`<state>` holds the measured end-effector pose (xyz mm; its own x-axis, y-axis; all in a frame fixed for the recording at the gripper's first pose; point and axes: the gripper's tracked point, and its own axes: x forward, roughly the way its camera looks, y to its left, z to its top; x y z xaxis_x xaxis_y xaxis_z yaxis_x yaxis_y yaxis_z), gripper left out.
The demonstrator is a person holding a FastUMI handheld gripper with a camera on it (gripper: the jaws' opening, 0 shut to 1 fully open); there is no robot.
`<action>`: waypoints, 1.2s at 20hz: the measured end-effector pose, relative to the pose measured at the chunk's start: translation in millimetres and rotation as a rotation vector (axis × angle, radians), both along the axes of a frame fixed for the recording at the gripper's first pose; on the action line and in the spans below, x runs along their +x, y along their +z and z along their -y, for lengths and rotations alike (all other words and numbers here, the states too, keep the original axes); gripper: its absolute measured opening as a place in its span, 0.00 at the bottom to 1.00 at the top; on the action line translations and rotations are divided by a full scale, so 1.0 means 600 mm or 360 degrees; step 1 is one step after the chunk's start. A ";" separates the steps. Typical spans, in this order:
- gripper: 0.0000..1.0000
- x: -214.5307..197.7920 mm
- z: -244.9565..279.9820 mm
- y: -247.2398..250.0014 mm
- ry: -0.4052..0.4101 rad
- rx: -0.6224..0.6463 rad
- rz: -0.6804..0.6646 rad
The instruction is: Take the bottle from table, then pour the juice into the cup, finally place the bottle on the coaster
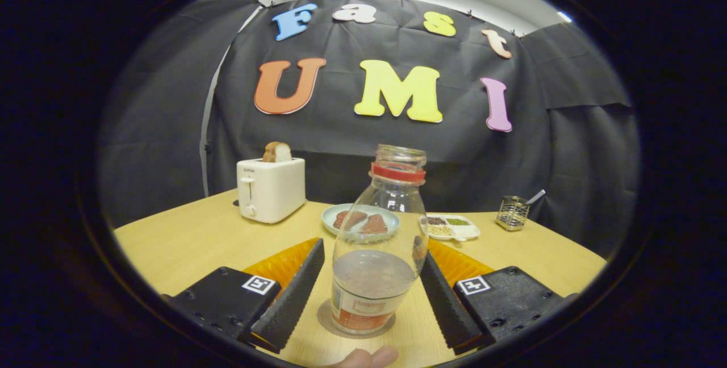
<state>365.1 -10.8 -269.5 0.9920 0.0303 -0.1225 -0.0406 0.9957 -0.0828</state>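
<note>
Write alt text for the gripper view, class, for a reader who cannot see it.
An uncapped bottle stands upright on a coaster between the open fingers of the hand-held gripper, neither finger touching it. Beyond it on the table are a toaster holding bread, a plate, a divided dish and a wire holder.

We saw that our claw (pixel 372 291) had two long ribbed fingers (pixel 289 300) on blocky housings, each housing bearing a square black-and-white marker (pixel 260 284) and small screws (pixel 498 322). A bare fingertip (pixel 369 358) showed beneath it.
</note>
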 end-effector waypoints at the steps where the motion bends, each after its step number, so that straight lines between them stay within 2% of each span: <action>1: 1.00 -0.004 -0.003 0.008 0.0011 0.0002 0.0002; 11: 1.00 -0.107 0.011 0.104 -0.0026 -0.0010 0.0061; 19: 1.00 -0.235 0.087 0.162 -0.0157 -0.0045 0.0077; 24: 1.00 -0.298 0.098 0.147 -0.0080 0.0046 0.0070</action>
